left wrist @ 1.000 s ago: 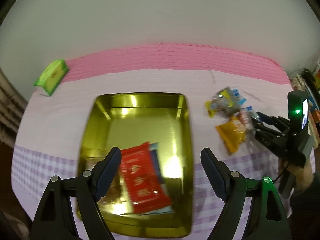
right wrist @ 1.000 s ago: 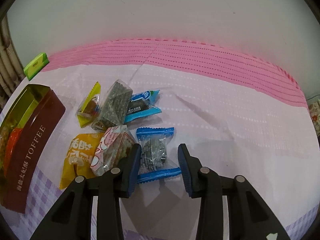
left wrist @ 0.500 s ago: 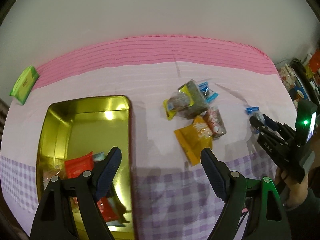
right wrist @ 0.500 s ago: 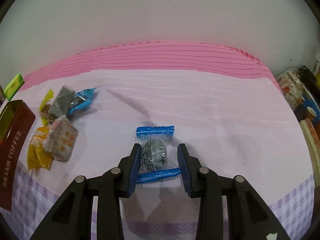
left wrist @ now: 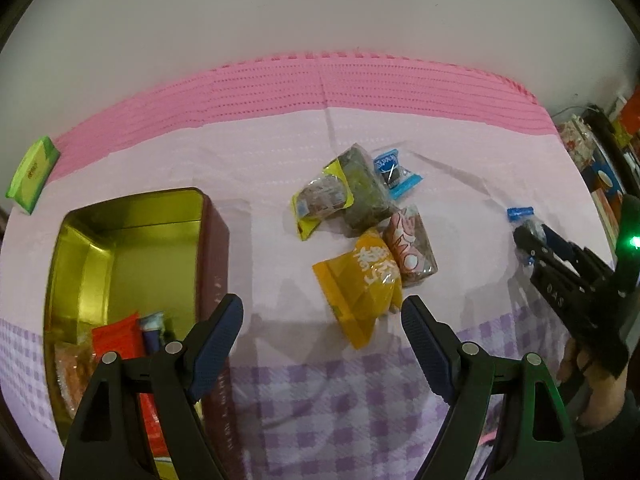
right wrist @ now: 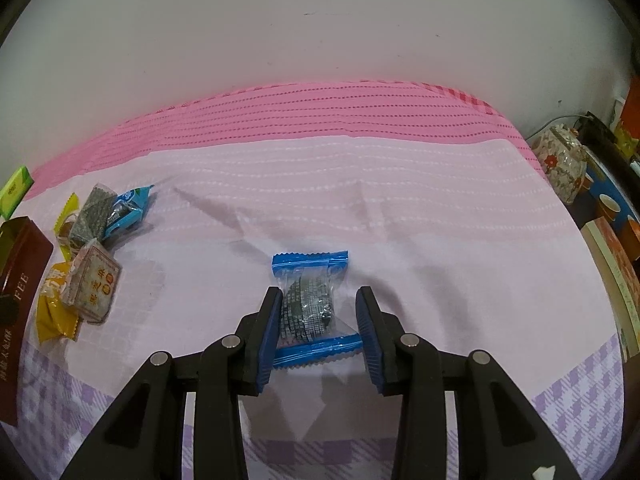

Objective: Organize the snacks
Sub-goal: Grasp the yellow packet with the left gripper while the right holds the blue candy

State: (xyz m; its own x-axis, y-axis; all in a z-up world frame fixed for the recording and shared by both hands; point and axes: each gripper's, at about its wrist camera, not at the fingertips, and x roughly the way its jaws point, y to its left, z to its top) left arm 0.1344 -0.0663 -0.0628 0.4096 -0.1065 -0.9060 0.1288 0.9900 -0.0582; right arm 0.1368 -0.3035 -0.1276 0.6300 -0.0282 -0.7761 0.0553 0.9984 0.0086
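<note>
My left gripper (left wrist: pixel 322 324) is open and empty, above the cloth between the gold toffee tin (left wrist: pixel 100 240) and a pile of snacks. The tin holds a red packet (left wrist: pixel 118 338) and other wrappers. The pile has an orange packet (left wrist: pixel 362 284), a pink-white packet (left wrist: pixel 412 246), a dark green one (left wrist: pixel 362 190), a yellow one (left wrist: pixel 320 200) and a blue one (left wrist: pixel 394 172). My right gripper (right wrist: pixel 318 330) has its jaws on either side of a blue-ended snack packet (right wrist: pixel 308 306); the left pad touches it and the right stands off with a gap. It appears lifted above the cloth.
A green box (left wrist: pixel 32 174) lies at the far left on the pink cloth. The wall runs along the back. Cups, a floral jar (right wrist: pixel 562 164) and books (right wrist: pixel 614 268) stand past the table's right edge. The tin's dark red side (right wrist: pixel 16 292) shows at left.
My left gripper has swung right from over the tin to beside the snack pile. My right gripper has carried the blue-ended packet rightward, away from the pile.
</note>
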